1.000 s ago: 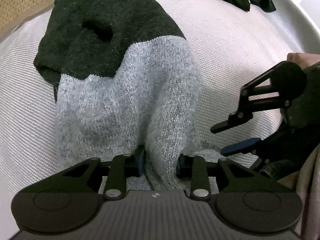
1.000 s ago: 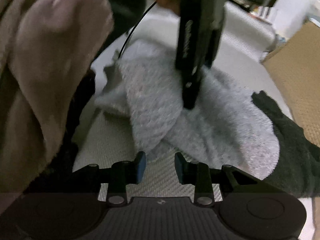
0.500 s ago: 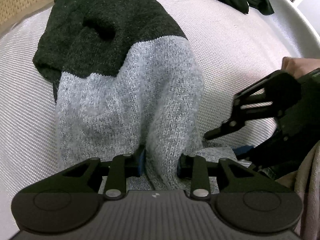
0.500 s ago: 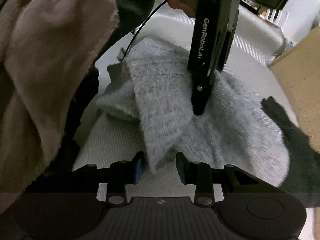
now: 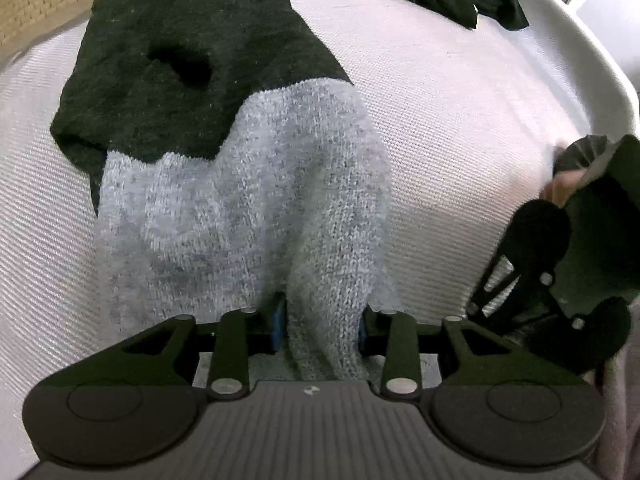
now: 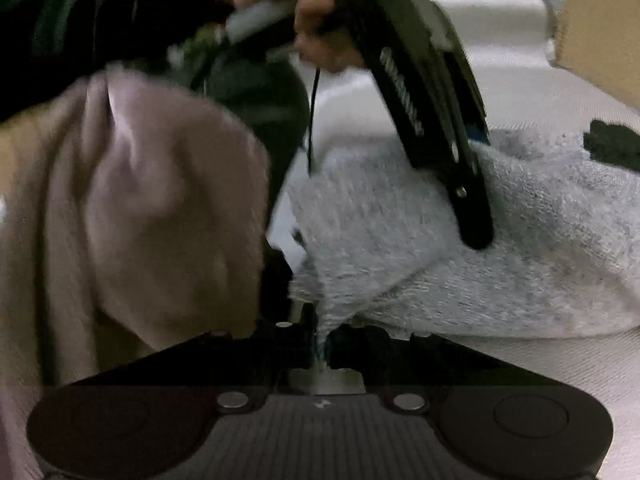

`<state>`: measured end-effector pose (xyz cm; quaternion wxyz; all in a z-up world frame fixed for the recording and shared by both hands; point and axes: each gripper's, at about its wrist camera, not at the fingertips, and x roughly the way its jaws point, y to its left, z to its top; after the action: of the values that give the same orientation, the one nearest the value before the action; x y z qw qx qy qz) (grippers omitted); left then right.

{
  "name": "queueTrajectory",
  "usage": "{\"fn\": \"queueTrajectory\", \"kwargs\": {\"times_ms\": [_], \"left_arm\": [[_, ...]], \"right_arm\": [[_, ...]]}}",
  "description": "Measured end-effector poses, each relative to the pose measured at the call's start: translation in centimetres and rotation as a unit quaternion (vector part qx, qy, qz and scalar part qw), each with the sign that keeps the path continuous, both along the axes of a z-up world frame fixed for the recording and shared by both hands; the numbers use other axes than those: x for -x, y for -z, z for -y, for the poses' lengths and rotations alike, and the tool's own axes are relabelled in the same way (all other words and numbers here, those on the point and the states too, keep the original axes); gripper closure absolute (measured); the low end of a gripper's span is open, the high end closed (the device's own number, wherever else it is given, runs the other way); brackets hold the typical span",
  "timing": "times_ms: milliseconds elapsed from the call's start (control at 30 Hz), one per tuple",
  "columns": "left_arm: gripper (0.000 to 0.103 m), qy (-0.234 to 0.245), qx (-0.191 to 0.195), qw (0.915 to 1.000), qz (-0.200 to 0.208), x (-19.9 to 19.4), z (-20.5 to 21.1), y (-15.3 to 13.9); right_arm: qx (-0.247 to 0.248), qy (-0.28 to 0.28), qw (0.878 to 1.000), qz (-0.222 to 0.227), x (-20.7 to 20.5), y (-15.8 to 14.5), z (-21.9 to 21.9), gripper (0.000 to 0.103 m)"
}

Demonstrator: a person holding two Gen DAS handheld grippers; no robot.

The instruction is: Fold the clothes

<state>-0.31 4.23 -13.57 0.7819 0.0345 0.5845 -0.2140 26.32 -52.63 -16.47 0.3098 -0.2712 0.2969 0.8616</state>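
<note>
Left tongs [image 5: 322,326] pinch the grey-black sweater [image 5: 256,208] on a white woven surface [image 5: 460,92]; right tongs [image 6: 322,346], just closing, nip its edge

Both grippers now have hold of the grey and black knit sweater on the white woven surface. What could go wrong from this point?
1. The right gripper has just been closing, on only a thin corner of the grey and black knit sweater; it may slip out when pulled.
2. The left gripper pinches a bunched ridge, so a crease could get folded in.
3. The beige cloth hangs close beside the right gripper and might snag.
</note>
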Motion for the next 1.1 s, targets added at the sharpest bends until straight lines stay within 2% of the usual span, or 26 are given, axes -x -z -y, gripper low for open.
{"fn": "queueTrajectory", "kwargs": {"times_ms": [67,133,233,300,333,367,500,700,900,1100], "left_arm": [[0.065,0.000,-0.002,1.0000,0.003,0.0,0.2,0.0],[0.065,0.000,-0.002,1.0000,0.003,0.1,0.4,0.0],[0.063,0.003,-0.003,1.0000,0.002,0.1,0.7,0.2],[0.063,0.003,-0.004,1.0000,0.002,0.1,1.0,0.4],[0.063,0.002,-0.005,1.0000,0.002,0.1,1.1,0.4],[0.062,0.002,-0.006,1.0000,0.002,0.2,1.3,0.5],[0.058,0.011,-0.015,0.9998,0.011,0.8,2.0,0.5],[0.058,0.023,-0.040,0.9987,0.022,1.1,2.3,0.6],[0.059,0.004,-0.028,0.9994,0.018,1.0,2.5,0.5],[0.060,-0.007,-0.022,0.9995,0.019,1.4,2.9,0.1]], "right_arm": [[0.015,0.008,0.999,-0.044,-0.7,-0.2,0.3,0.096],[0.031,0.008,0.998,-0.062,-1.4,-0.3,0.7,0.091],[0.040,0.010,0.998,-0.049,-1.9,0.1,1.2,0.088],[0.046,0.011,0.998,-0.050,-1.9,0.3,1.4,0.082],[0.052,0.009,0.997,-0.049,-1.7,0.5,1.4,0.072],[0.060,0.006,0.997,-0.041,-1.6,0.6,1.3,0.070],[0.069,0.001,0.997,-0.017,-2.0,0.7,1.6,0.070],[0.033,0.043,0.996,0.071,-3.0,1.3,2.2,0.069],[-0.034,0.032,0.992,0.116,-0.8,2.0,2.1,0.068],[-0.048,0.003,0.994,0.103,1.9,3.1,0.5,0.067]]}}
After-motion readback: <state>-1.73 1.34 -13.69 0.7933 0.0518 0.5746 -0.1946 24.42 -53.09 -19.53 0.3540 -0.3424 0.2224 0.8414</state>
